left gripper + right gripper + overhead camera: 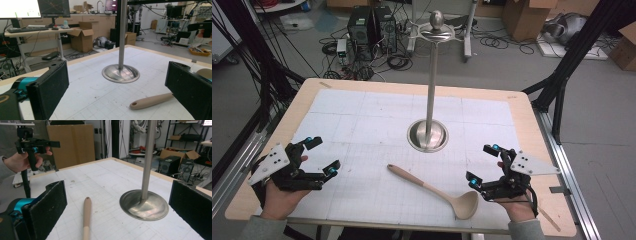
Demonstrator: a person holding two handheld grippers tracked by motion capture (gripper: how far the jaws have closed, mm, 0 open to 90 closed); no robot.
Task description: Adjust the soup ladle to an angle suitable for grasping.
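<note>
A pale worktop [362, 107] covered by a white gridded mat fills the middle of the high view, with a cluttered workshop floor beyond it at the top of the frame. A tall metal stand [430, 90] rises from a round dished base just right of centre. Below it, in the lower middle of the frame, a beige ladle [437, 190] lies flat on the mat, its handle running up and left, its bowl down and right. The left gripper [323, 157] is held at the lower left, jaws wide apart and holding nothing, well apart from the ladle. The right gripper [482, 164] is at the lower right, jaws also wide apart and empty, close to the ladle's bowl. In the left gripper view the handle end with its hanging hole [134, 104] sits low and right of centre. In the right gripper view the handle [86, 220] lies low between the jaws. The step in hand appears to be picking up the ladle, probably to hang it on the stand. To do it well, lower one gripper so the jaws straddle the handle crosswise, close firmly on the thicker part, and lift level so the bowl does not swing or drag.
</note>
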